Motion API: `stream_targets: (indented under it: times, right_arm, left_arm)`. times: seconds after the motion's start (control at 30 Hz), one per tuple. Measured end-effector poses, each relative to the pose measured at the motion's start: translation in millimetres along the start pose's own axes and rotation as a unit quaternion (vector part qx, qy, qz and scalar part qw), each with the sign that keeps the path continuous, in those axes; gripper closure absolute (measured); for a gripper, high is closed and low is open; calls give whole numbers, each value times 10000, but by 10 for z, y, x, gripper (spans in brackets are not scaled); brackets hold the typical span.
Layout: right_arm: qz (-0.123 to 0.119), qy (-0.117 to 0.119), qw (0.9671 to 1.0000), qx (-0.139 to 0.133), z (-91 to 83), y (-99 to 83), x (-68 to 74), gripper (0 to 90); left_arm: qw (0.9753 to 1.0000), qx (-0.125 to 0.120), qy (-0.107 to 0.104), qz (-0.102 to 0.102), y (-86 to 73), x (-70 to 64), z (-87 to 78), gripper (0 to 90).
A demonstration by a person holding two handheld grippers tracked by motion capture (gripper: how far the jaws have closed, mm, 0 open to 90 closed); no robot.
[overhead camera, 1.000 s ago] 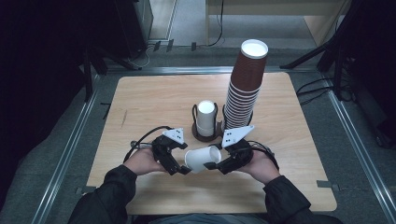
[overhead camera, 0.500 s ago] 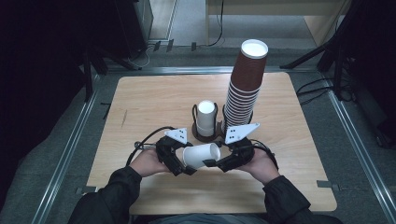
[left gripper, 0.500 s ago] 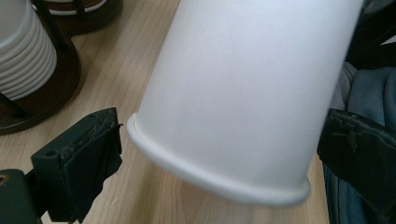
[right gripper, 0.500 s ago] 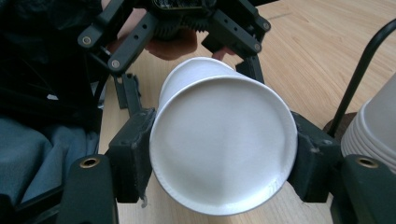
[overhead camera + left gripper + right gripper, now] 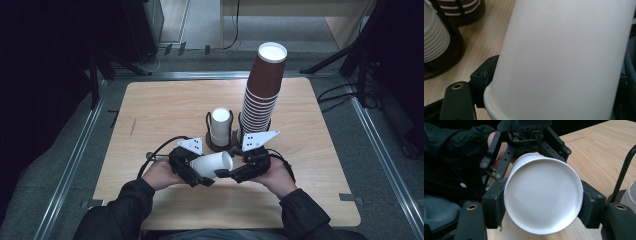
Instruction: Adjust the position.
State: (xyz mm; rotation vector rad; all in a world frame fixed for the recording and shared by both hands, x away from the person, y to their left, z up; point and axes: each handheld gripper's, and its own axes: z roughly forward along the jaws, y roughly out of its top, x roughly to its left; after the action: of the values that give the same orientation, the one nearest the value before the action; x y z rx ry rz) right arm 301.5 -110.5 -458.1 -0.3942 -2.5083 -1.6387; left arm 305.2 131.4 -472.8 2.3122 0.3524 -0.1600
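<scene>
Your right gripper (image 5: pixel 542 206) pinches a smooth white paper cup (image 5: pixel 212 164) at its rolled rim end. Your left gripper (image 5: pixel 192 172) clamps the same cup's tapered body; it lies sideways above the pale wooden table (image 5: pixel 165 107). Behind stand a short white cup stack (image 5: pixel 220 126) in a dark holder and a tall brown ribbed cup stack (image 5: pixel 261 95).

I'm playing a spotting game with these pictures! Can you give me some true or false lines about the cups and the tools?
1. A white cup lies sideways between the two tools. True.
2. The brown stack has fallen over. False: it stands upright.
3. The right tool has its jaws on both sides of the cup. True.
4. The table is glass. False: it is light wood.
5. The left tool lies alone on the table. False: a hand holds it at the cup.
</scene>
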Motion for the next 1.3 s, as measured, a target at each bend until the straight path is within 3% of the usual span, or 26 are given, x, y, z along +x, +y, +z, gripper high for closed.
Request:
stream_targets:
  times: [0.17,0.27,0.3,0.33,0.43,0.63,0.73,0.83,0.9,1.03,1.3]
  right_arm:
    - [1,22,10000,-40,-6,1,0,346]
    - [56,54,10000,-41,-2,-5,-9,339]
    - [83,71,9999,-34,1,-9,-16,300]
    - [137,86,9999,-2,3,-11,-20,251]
    - [142,54,9999,63,6,-15,-25,224]
    - [58,-84,9993,347,23,-46,-30,220]
    - [-166,-226,9976,640,62,-70,-15,223]
    - [-197,-288,9963,789,86,-87,-10,223]
    - [-226,-329,9948,936,114,-103,-15,222]
    - [-237,-376,9939,1005,125,-115,-16,225]
    - [-324,-431,9916,1172,152,-136,-9,226]
  left_arm:
    - [10000,-4,-62,-14,1,7,-17,231]
    - [9996,43,-250,-105,-3,28,-19,246]
    - [9995,90,-275,-119,-3,33,-20,248]
    - [9996,129,-231,-104,-6,34,-23,254]
    - [9996,213,-178,-114,-18,54,-39,254]
    - [9996,275,-68,-82,-31,74,-125,253]
    - [9995,316,7,-62,-35,73,-168,253]
    - [9991,410,130,-15,-33,77,-191,252]
    - [9980,598,191,27,-30,83,-176,251]
    - [9972,710,225,51,-26,76,-164,250]
    - [9928,1117,408,144,-24,59,-103,247]
